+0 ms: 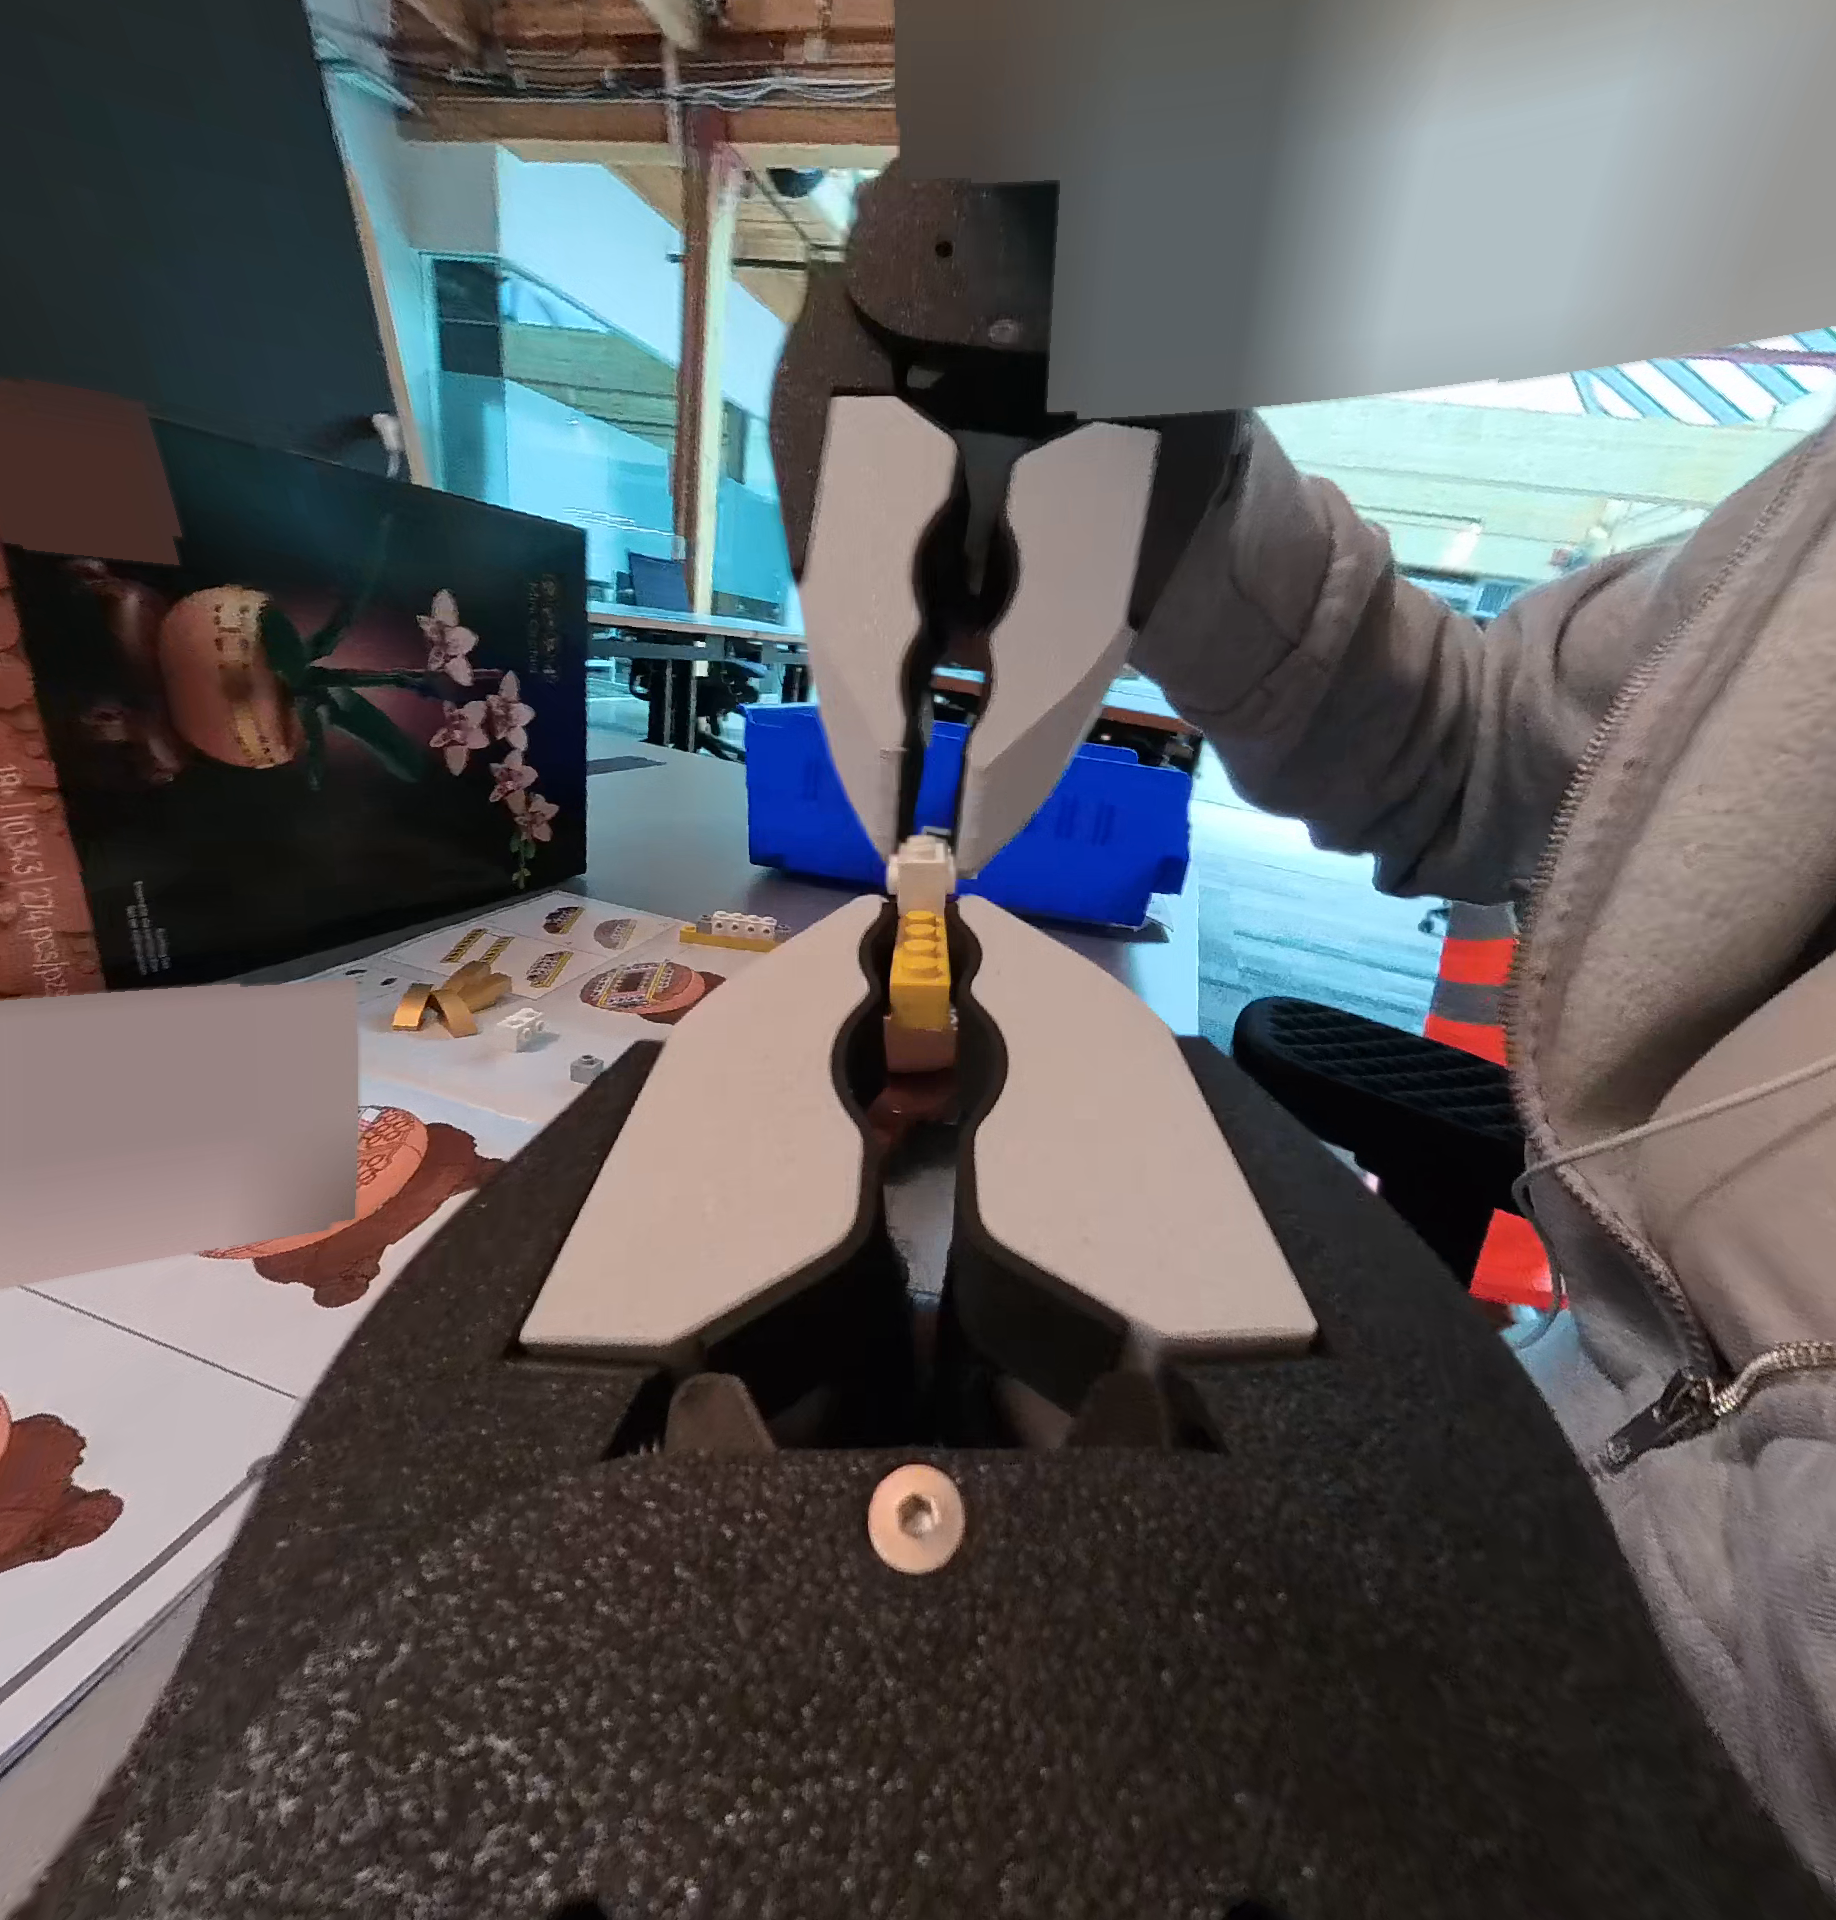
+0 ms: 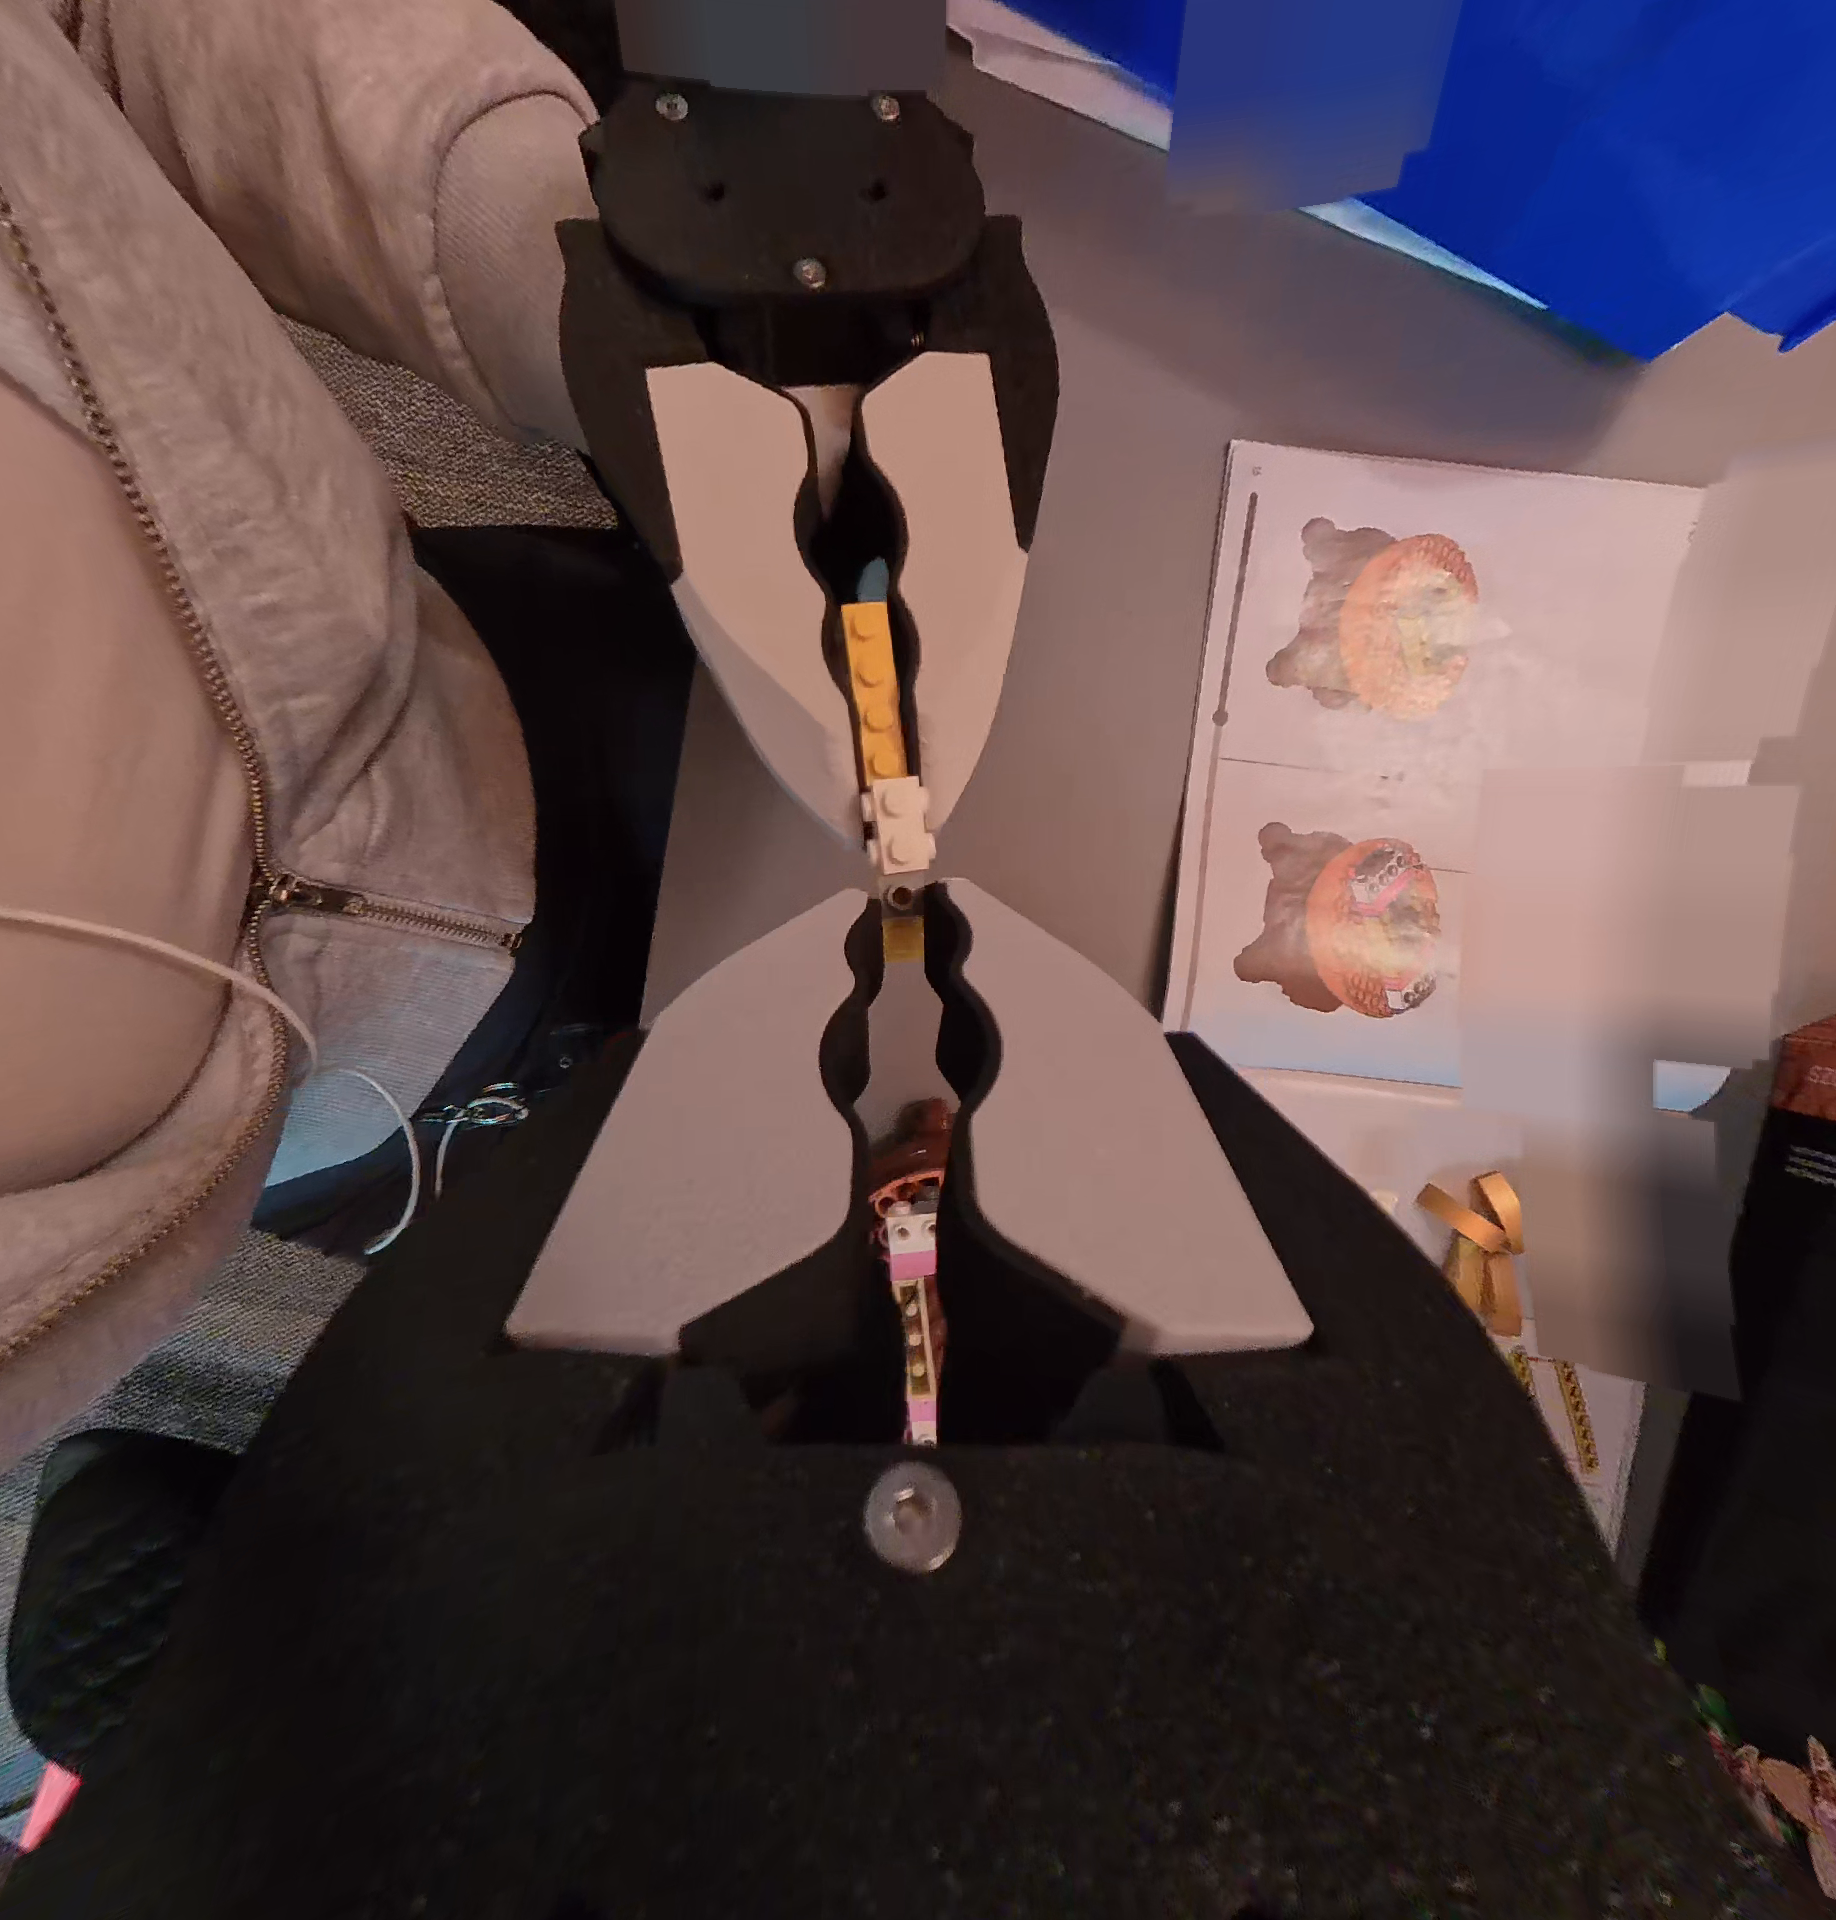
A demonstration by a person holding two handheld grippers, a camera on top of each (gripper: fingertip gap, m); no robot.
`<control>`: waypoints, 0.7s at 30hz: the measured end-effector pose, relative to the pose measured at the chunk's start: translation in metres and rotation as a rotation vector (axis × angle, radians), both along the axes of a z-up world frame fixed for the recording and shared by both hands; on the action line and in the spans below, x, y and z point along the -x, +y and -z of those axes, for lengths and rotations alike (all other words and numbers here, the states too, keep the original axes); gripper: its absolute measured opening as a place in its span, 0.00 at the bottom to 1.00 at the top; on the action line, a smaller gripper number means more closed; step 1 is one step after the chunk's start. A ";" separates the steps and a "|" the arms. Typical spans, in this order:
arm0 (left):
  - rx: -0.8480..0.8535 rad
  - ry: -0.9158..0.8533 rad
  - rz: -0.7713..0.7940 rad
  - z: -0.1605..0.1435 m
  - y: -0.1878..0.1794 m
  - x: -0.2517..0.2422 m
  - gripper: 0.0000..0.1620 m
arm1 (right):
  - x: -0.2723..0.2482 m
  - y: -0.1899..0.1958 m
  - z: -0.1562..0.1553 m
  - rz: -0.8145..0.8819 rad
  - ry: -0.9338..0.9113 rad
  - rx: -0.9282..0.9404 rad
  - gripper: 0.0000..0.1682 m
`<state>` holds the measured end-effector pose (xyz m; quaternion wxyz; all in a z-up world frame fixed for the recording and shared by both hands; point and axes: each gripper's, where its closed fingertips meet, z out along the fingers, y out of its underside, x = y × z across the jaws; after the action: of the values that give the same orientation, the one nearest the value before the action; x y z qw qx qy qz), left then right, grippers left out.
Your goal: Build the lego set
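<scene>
Grey tabletop lies beneath both grippers, which meet tip to tip above it. A yellow brick is clamped between the nearly closed fingers of the left gripper, with a tan piece behind it. At its outer end a small white brick is pinched by the narrowed tips of the right gripper. Beyond the left fingers, gold curved pieces rest on an instruction booklet, with a set box and a blue bin farther off.
</scene>
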<state>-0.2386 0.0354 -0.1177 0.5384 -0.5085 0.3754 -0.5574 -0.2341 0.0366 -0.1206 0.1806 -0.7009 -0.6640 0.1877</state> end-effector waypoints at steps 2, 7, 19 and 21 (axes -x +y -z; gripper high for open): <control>0.006 0.003 0.013 0.000 -0.001 0.000 0.04 | 0.000 -0.002 0.000 0.007 -0.005 0.022 0.04; -0.019 0.003 0.010 0.000 -0.003 0.000 0.04 | -0.001 -0.004 0.002 -0.002 -0.028 0.030 0.04; -0.052 0.000 -0.002 -0.009 -0.005 0.003 0.04 | 0.003 -0.003 0.016 -0.013 -0.103 -0.041 0.04; -0.013 -0.028 -0.024 -0.011 0.005 0.011 0.04 | 0.007 0.000 0.000 -0.003 -0.028 -0.037 0.04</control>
<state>-0.2498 0.0409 -0.1071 0.5534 -0.5016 0.3654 -0.5556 -0.2413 0.0369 -0.1208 0.1840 -0.6991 -0.6707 0.1660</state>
